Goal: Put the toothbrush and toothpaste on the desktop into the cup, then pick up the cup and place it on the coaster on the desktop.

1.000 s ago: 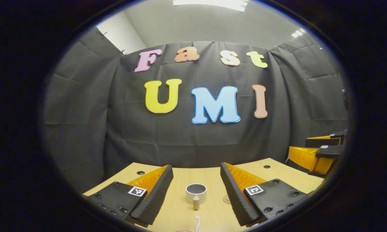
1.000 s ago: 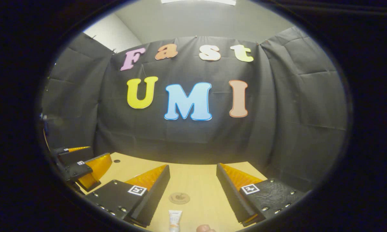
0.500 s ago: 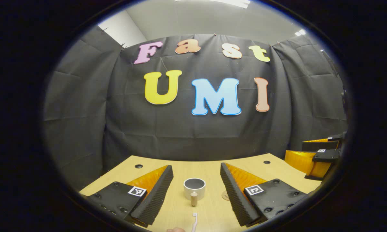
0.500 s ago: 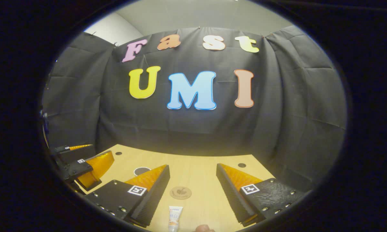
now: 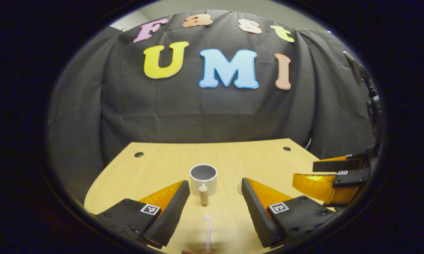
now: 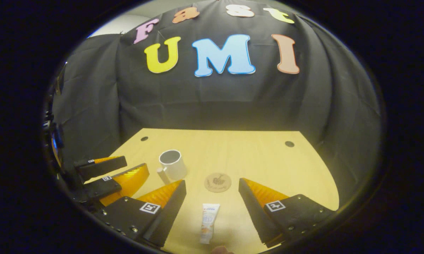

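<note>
A white cup (image 5: 203, 179) with a wooden handle stands upright on the wooden desk (image 5: 162, 165), straight ahead of my open left gripper (image 5: 215, 192). A white toothbrush (image 5: 207, 233) lies on the desk between and below its fingers, head pointing at the cup. In the right gripper view, a white toothpaste tube (image 6: 209, 222) lies between the fingers of my open right gripper (image 6: 212, 192), with the round brown coaster (image 6: 217, 182) just beyond it. The cup (image 6: 172, 164) stands left of the coaster. Neither gripper holds anything.
The other gripper appears at each view's edge: the right gripper (image 5: 333, 176) at the right of the left gripper view, the left gripper (image 6: 108, 176) at the left of the right gripper view. Small round holes (image 6: 289, 144) mark the desk's far corners. Black cloth bounds the booth.
Both grippers have tilted down, or risen, so more of the desk shows. The cup, toothbrush, toothpaste and coaster now sit higher in the views. Both grippers stay open.
</note>
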